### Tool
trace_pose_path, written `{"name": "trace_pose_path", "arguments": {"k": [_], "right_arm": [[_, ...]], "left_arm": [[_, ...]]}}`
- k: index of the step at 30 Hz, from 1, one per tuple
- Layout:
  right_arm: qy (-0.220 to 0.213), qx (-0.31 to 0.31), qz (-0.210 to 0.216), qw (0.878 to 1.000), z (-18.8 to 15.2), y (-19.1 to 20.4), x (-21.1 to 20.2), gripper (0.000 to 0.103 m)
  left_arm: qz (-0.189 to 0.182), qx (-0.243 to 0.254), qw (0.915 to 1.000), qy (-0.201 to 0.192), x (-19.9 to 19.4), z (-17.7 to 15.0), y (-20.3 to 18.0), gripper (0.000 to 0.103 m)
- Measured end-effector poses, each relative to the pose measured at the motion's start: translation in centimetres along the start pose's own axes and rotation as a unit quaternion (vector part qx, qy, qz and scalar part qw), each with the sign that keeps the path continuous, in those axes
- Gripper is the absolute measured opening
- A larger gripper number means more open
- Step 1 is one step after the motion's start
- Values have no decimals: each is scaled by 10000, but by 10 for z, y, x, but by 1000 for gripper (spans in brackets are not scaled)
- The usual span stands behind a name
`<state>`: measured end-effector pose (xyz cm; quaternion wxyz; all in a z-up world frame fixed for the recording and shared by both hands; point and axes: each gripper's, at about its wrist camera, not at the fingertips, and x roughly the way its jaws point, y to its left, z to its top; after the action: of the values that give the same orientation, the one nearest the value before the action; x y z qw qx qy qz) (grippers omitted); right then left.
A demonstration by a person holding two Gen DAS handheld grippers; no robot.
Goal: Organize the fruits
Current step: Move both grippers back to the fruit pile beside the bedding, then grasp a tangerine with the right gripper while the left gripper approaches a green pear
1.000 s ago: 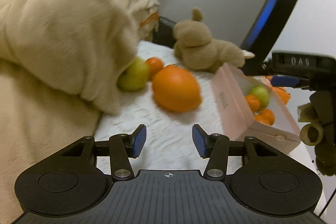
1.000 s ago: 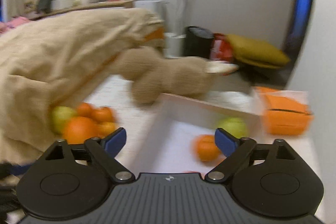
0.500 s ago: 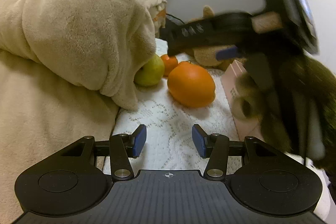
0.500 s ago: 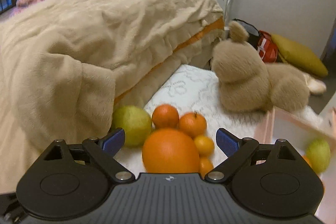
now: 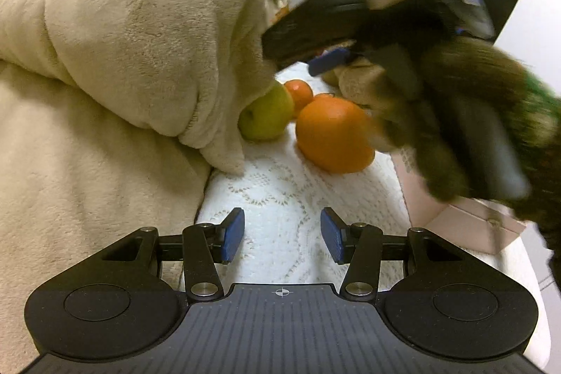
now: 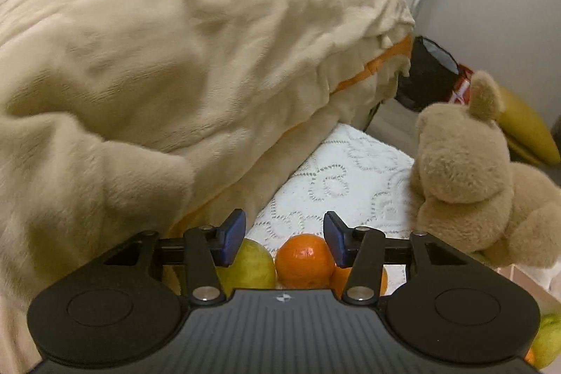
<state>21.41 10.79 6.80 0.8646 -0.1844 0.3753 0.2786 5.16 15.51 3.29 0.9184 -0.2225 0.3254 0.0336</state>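
No text, label, brand, number or sign can be read on anything in either view.

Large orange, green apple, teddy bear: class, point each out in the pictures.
large orange (image 5: pixel 333 135), left wrist view, middle of its peel.
green apple (image 5: pixel 266 116), left wrist view, its exposed side.
teddy bear (image 6: pixel 463 160), right wrist view, its head.

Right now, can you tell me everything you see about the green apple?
The green apple is round, yellow-green and smooth-skinned, with a small dimple facing the left camera. It sits on the white lace cloth, partly tucked under the edge of the beige blanket, which seems to touch it. A small orange sits close behind it. From the right camera it shows just below the right hand-held gripper.
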Motion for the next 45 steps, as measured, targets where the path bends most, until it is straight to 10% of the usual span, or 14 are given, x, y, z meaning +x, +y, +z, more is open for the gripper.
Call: {"name": "trace_pose_path", "arguments": {"k": [5,12,19,29,33,45], "right_arm": [[428,-9,830,9956,-19,-8,-37,49],[335,-237,886,9952,-19,11,-46,75],[732,-496,635,9941,-16,35,1,75],[747,-337,805,9934,-20,30,-43,57],[627,-302,793,9944,-30,21,-77,19],[435,725,313,9959,-47,-45,-93,33]], "left_arm": [[8,18,10000,42,1,-1,-2,53],[37,90,9999,92,6,-1,-6,53],[35,48,9999,101,8,0,-5,53],[-56,113,9999,90,9,-1,-5,53],[-77,145,9998,89,9,-2,-7,53],[39,-60,9998,-180,-1,2,-1,53]]}}
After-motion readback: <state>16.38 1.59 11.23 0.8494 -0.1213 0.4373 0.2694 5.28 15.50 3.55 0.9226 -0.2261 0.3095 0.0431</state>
